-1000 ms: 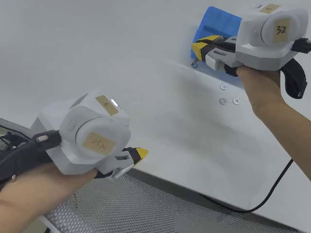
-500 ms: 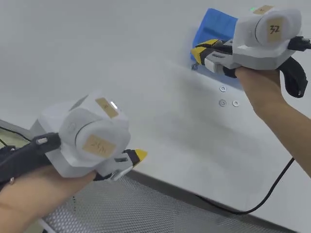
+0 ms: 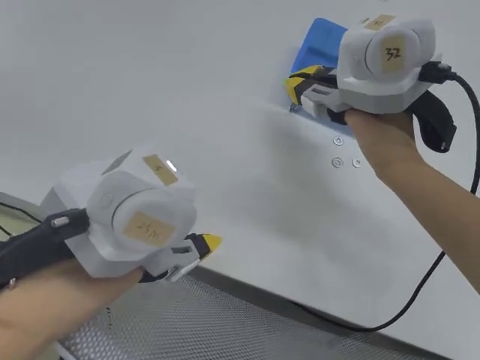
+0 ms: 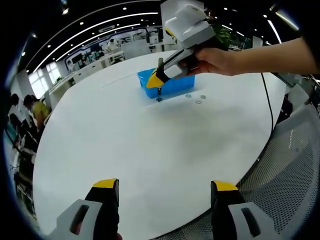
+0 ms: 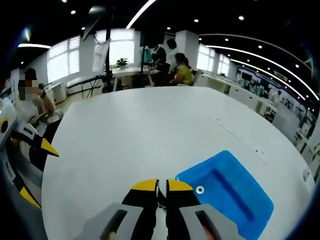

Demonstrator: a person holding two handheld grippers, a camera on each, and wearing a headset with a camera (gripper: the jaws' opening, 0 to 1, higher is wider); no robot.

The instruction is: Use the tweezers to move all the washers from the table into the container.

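Over at the far side of the white table [image 3: 187, 90], the right gripper [image 3: 298, 81] has its jaws pinched down to a sliver of a gap. Going by the left gripper view, they're clamped on the tweezers [image 4: 159, 93], which hang roughly straight down toward the tabletop just beside the near corner of the blue container [image 5: 240, 202]. One washer in the container [image 5: 200, 189] is already sitting there, so that part's underway. The loose washers [image 3: 338, 141] are on the table, three that I can count, near the container but on the person's side of the tweezers tip and off toward the hand holding that gripper. My read is the next pick means bringing the tip back toward the person, not further out. The right gripper is the close one by a mile. The left gripper [image 4: 164, 186] is parked well apart near the front edge of the table, jaws spread wide with nothing in them. Stuff I can't make out: whether the tweezers tip is touching the table or just above it, and whether there's a washer pinched in it, because it's way too tiny. In the head view the gripper body covers a chunk of the container, and the hand could be hiding more washers.
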